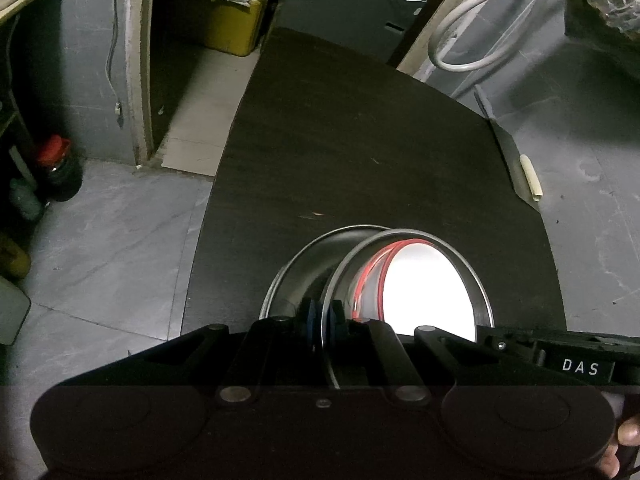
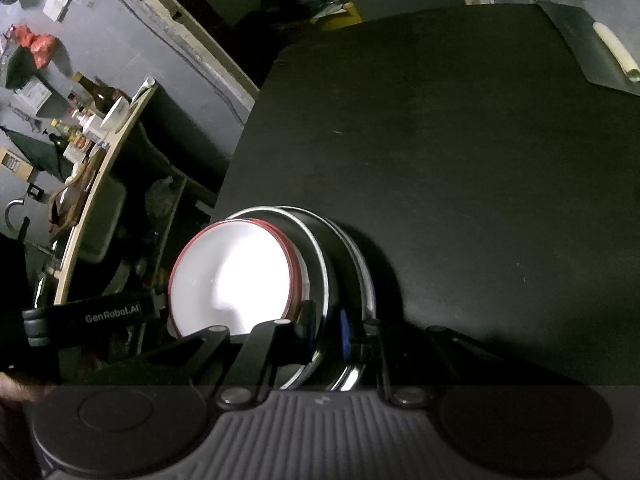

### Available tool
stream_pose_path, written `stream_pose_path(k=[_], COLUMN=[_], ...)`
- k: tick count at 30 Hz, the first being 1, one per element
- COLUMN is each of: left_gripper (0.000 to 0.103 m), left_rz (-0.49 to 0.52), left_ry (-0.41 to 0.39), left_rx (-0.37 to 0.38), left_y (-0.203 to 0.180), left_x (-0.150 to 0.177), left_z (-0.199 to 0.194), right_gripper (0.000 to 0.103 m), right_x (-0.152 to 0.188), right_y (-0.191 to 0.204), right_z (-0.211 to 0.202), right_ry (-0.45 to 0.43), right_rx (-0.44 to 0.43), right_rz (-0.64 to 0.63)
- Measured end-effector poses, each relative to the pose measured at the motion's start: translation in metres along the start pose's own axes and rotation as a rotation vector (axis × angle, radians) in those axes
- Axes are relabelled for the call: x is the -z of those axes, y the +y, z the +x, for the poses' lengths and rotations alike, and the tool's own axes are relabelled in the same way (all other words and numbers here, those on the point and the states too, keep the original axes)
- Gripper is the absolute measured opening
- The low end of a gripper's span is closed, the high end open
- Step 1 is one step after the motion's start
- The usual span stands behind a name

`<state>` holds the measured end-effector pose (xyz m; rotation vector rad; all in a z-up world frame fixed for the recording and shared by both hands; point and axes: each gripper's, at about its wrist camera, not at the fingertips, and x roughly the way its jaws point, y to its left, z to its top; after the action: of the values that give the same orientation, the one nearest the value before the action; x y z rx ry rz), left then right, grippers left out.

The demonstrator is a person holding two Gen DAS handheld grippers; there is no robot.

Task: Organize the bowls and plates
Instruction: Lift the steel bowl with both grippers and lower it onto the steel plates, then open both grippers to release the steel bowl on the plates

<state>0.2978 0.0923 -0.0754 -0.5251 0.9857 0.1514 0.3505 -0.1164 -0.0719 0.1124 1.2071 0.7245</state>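
Observation:
A white plate with a red rim (image 1: 428,292) lies inside a steel dish (image 1: 476,280), which nests in a second steel dish (image 1: 280,276). The stack is tilted on edge over the dark table (image 1: 360,152). My left gripper (image 1: 323,318) is shut on the inner steel dish's rim, blue pads on both sides. The right gripper's body (image 1: 560,360) shows at the stack's other side. In the right wrist view my right gripper (image 2: 328,328) is shut on the steel dish (image 2: 322,280), beside the white plate (image 2: 232,276) and the outer dish (image 2: 368,280). The left gripper's body (image 2: 112,314) is at the left.
A cream tube (image 1: 531,178) lies on a grey sheet at the table's right edge. The floor to the left holds a yellow box (image 1: 236,24) and a red-capped jar (image 1: 58,168). White cables (image 1: 472,20) hang at the back. A shelf with bottles (image 2: 92,120) stands left of the table.

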Motion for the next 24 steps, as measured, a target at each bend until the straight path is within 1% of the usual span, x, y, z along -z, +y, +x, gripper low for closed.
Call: stream_pose_path(k=[7,12,17,18,20,24], left_gripper=[0.006,0.006,0.007,0.008,0.012,0.014], left_rz=[0.008,0.011,0.009,0.009,0.009,0.005], left_ry=[-0.006,-0.004,-0.005,-0.004,-0.004,-0.001], left_rx=[-0.002,-0.004,-0.007,-0.008,-0.017,-0.028], left_y=[-0.001,-0.002,-0.003,-0.002,-0.002,-0.002], left_x=[0.001,0.001,0.001,0.001,0.001,0.001], left_z=[0.001,0.001,0.000,0.000,0.000,-0.001], right_gripper=[0.016,0.016,0.015,0.015,0.016,0.017], right_x=[0.006,0.009,0.012,0.012,0.015,0.017], right_y=[0.000,-0.003,0.001,0.002,0.004,0.010], right_z=[0.000,0.000,0.002,0.003,0.002,0.002], right_ry=[-0.015,-0.039,-0.067,-0.071,-0.083,-0.100], right_rx=[0.005,0.001,0.025,0.031,0.046,0.072], right_rz=[0.028,0.070,0.073,0.067,0.058,0.054])
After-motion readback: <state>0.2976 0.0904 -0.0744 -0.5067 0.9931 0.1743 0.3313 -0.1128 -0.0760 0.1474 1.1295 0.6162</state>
